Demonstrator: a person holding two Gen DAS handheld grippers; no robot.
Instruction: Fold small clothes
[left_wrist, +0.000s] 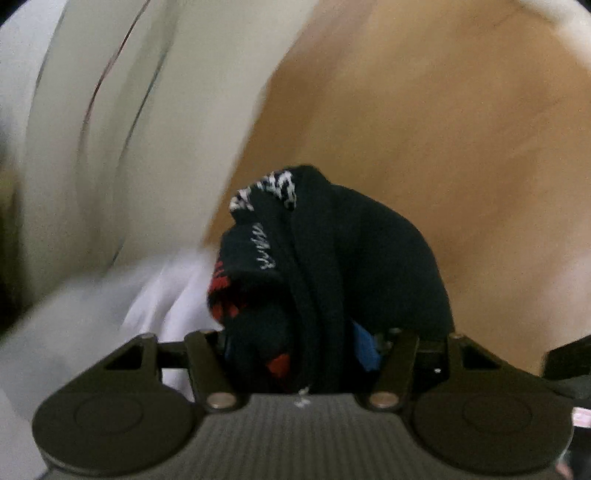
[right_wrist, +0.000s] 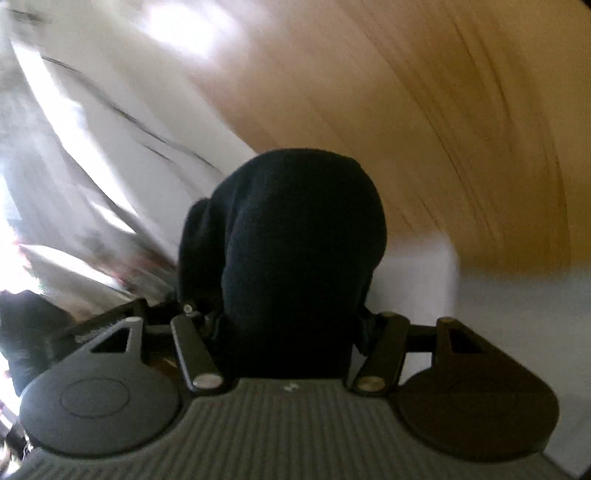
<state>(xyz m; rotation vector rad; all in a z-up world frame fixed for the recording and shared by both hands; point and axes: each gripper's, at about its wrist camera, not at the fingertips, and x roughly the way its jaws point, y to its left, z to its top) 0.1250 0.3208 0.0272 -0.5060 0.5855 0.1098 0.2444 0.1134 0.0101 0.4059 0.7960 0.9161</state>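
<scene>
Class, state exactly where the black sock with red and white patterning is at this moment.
In the left wrist view the patterned black sock is bunched at centre in the left gripper, above the wooden surface, with white cloth at its left.

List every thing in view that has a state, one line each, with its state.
left gripper: shut on the patterned sock
patterned sock: bunched, black with red and white marks, held off the wooden surface
right gripper: shut on the black cloth
black cloth: bunched, draped over the fingers; whether it is the same sock cannot be told
white fabric: crumpled, blurred
</scene>
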